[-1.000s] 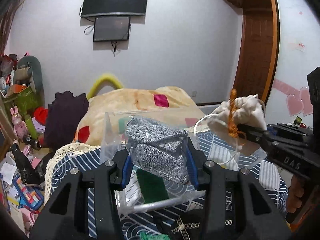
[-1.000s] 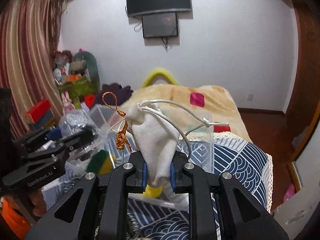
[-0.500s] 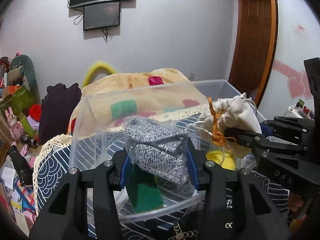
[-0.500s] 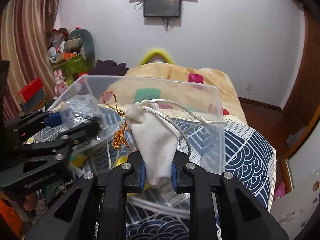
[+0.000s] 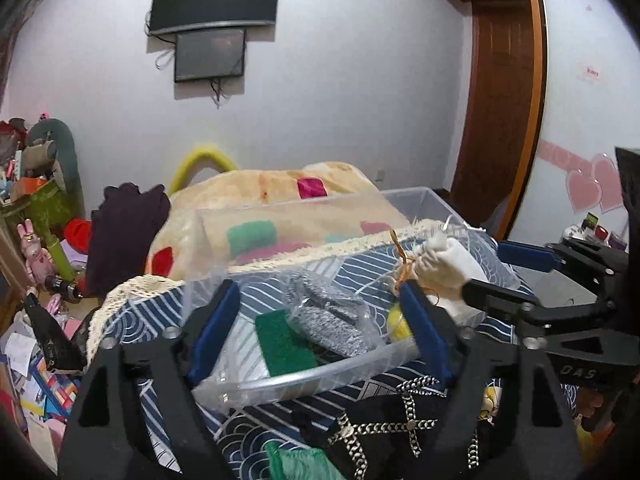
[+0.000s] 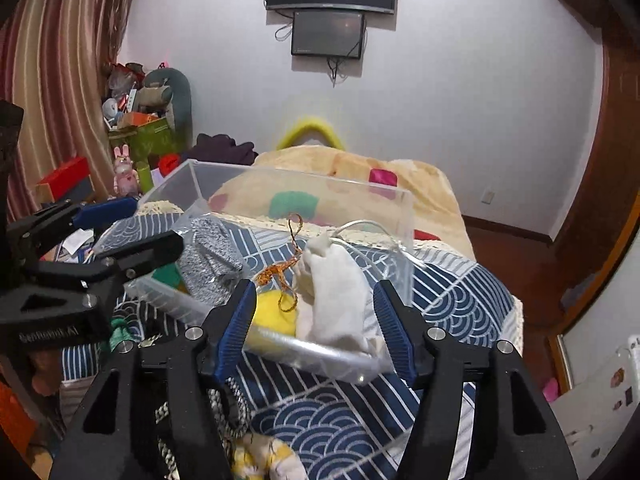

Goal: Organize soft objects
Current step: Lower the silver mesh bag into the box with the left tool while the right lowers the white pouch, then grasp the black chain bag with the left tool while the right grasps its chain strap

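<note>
Left gripper (image 5: 316, 316) wide open, holding nothing. Right gripper (image 6: 314, 316) wide open too. Gray bag (image 5: 334, 316) and white pouch (image 6: 334, 300) inside clear box (image 6: 300, 186), pouch at 3 o'clock.

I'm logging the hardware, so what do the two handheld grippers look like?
Both the left gripper and the right gripper are matte black angular frames with silver screws and ribbed blue finger pads. Raised lettering marks their sides; no cables or sleeves show.
</note>
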### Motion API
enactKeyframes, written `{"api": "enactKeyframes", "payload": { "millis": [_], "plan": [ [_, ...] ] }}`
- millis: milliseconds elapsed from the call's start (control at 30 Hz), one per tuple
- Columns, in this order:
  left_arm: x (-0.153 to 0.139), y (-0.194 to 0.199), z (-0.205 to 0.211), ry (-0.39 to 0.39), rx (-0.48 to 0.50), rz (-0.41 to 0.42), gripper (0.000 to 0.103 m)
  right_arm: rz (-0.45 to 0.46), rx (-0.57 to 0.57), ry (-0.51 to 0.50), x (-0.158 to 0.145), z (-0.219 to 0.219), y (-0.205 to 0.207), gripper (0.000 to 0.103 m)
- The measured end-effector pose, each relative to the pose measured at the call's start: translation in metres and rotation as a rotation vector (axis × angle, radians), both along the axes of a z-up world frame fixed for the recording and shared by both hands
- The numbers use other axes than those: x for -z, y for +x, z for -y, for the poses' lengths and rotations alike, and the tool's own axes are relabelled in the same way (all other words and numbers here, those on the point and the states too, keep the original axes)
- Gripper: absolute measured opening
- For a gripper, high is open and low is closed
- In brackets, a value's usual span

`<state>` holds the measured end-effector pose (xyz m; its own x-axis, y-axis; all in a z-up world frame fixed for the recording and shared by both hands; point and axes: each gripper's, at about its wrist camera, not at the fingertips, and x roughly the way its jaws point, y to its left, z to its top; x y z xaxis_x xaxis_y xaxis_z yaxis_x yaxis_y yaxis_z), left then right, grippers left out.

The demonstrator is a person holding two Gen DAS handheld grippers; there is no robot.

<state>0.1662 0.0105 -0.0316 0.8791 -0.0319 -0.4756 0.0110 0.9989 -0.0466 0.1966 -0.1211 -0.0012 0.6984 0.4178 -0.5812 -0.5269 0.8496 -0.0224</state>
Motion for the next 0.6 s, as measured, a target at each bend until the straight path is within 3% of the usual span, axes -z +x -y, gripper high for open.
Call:
{"api": "enactKeyframes", "payload": {
  "millis": [100, 400, 467, 600],
  "plan": [
    [-0.002, -0.012, -0.003, 0.006, -0.014, 0.025, 0.092, 0.017, 0.003, 0.011, -0.003, 0.005, -0.009, 0.065],
    [0.02, -0.037, -0.004, -0.021, -0.012, -0.025, 0.094, 0.008, 0.0, 0.054, 0.011, 0.017, -0.032, 0.065],
    [0.027, -0.04, -0.001, -0.016, -0.001, -0.039, 0.094, -0.02, -0.02, 0.065, 0.018, 0.013, -0.034, 0.061],
    [0.043, -0.043, 0.01, -0.006, 0.044, -0.082, 0.078, -0.078, -0.066, 0.069, 0.032, 0.004, -0.035, 0.047]
  ]
}}
